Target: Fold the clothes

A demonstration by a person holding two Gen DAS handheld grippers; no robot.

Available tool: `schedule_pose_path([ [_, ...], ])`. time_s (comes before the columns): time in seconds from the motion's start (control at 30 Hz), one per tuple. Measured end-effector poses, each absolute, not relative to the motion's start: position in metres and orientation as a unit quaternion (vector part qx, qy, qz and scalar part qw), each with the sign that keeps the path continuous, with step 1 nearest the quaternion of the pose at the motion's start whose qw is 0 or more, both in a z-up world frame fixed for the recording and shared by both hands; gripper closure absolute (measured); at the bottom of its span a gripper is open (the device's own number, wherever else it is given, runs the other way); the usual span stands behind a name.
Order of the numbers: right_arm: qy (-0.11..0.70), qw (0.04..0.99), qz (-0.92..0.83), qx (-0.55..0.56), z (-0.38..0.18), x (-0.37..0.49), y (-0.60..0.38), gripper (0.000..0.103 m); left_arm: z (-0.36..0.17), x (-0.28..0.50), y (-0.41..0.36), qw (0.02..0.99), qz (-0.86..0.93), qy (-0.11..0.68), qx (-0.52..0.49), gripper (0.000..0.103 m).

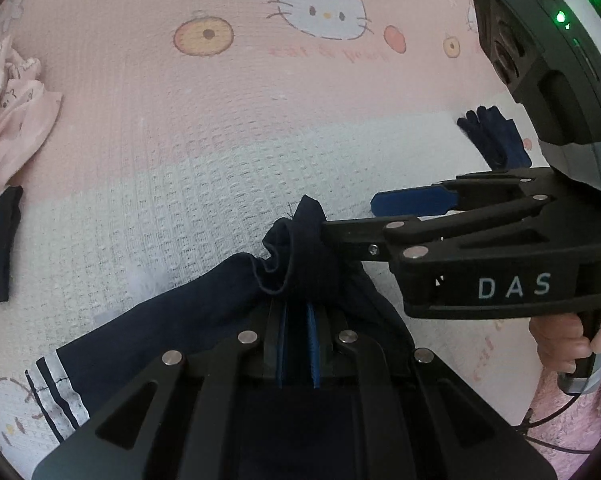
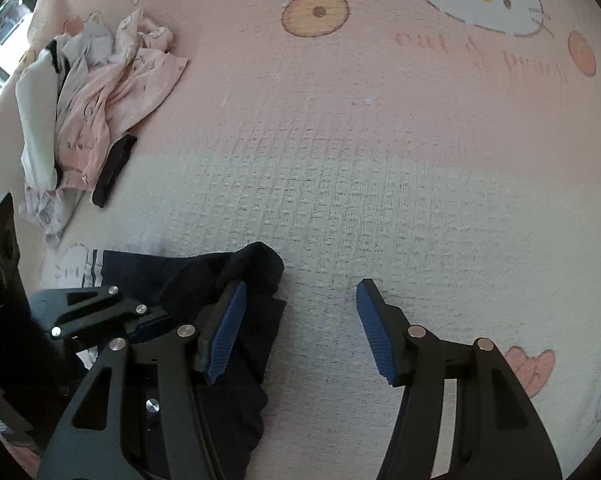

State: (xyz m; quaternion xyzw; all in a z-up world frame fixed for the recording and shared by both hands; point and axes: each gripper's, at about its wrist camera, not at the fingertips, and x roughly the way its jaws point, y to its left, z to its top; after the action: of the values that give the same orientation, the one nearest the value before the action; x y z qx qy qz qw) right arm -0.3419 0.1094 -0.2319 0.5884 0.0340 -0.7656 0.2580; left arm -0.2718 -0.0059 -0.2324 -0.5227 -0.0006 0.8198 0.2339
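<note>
Two grippers are seen: the left gripper (image 1: 296, 336) is clamped on the navy garment (image 1: 172, 308) (white-striped hem), the right gripper (image 2: 300, 332) is spread wide, empty.

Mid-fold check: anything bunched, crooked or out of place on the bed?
The navy garment is bunched at the left hand-held gripper, not flat. A rumpled pile of clothes sits unfolded at the bed's left edge.
</note>
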Motion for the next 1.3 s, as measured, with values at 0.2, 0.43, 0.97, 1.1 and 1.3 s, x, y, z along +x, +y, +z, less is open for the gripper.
schedule_pose_path([
  [0.2, 0.009, 0.235, -0.781, 0.579, -0.224, -0.361, 0.126, 0.044, -0.233, -0.276, -0.009, 0.237, 0.815, -0.016, -0.528, 0.093],
  [0.43, -0.032, 0.268, -0.757, 0.595, -0.235, -0.374, 0.120, 0.044, -0.221, -0.276, -0.019, 0.236, 0.816, -0.036, -0.527, 0.093],
  [0.97, 0.090, 0.308, -0.744, 0.586, -0.246, -0.338, 0.078, 0.041, -0.231, -0.278, -0.020, 0.226, 0.806, -0.014, -0.547, 0.093],
  [1.1, 0.175, 0.290, -0.738, 0.583, -0.249, -0.323, 0.068, 0.044, -0.231, -0.279, -0.009, 0.224, 0.807, 0.005, -0.546, 0.092],
  [1.3, 0.202, 0.235, -0.743, 0.593, -0.252, -0.324, 0.093, 0.035, -0.234, -0.280, 0.009, 0.224, 0.808, 0.018, -0.545, 0.093],
])
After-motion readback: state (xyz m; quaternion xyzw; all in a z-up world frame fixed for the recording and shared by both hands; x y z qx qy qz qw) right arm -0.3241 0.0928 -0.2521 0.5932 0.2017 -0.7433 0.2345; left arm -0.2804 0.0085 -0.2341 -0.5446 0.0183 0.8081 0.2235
